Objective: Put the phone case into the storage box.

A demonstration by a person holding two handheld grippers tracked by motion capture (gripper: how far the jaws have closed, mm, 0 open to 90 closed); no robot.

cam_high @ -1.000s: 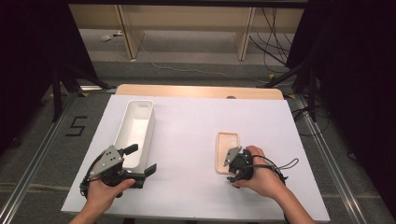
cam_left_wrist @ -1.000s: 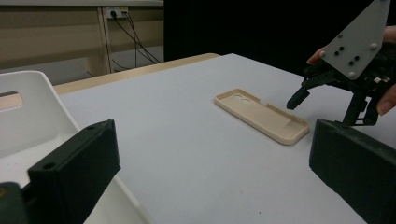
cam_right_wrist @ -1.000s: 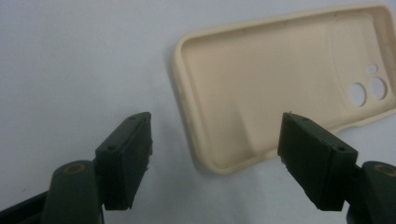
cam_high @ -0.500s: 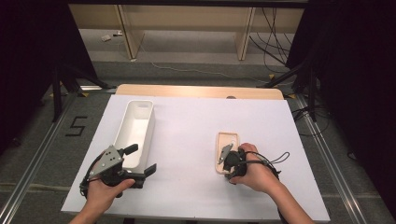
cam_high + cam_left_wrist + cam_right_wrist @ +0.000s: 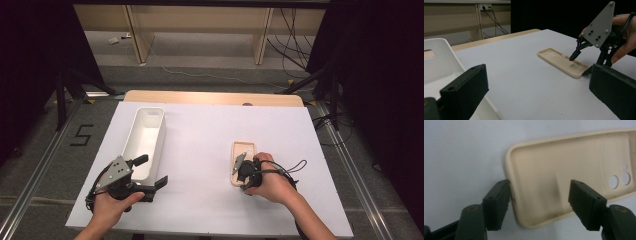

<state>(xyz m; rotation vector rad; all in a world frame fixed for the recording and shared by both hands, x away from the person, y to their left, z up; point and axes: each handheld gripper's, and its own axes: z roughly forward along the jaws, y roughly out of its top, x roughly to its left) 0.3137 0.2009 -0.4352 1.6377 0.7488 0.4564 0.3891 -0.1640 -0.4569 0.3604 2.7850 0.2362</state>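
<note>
High view: white counter [image 5: 210, 150] carrying a long white plastic bin [image 5: 145, 140] at left and a beige phone case [image 5: 242, 161] at right, the two well apart. Left claw [image 5: 152, 172], held in the person's left hand [image 5: 112, 207], sits just beside the near end of the bin, jaws spread with nothing between them. Right claw [image 5: 241, 169], held in the right hand [image 5: 272, 185], is over the near end of the phone case. Left gripper view: own two black jaws wide apart and empty, the bin's wall [image 5: 439, 62] at left; farther off, the phone case [image 5: 562, 62] lies flat on the counter [image 5: 524, 82], open side up, camera cut-outs at its far end. The right claw [image 5: 580, 63] comes down at the case's near end, one fingertip [image 5: 574, 55] inside the case, the other outside its end rim. Right gripper view: phone case [image 5: 564, 175] hollow side up; right claw [image 5: 539, 195] straddles the rounded near end, left jaw at the outer rim, right jaw over the interior. Jaws have just been closing, the case's rim between them; pads not yet clamped on it.
</note>
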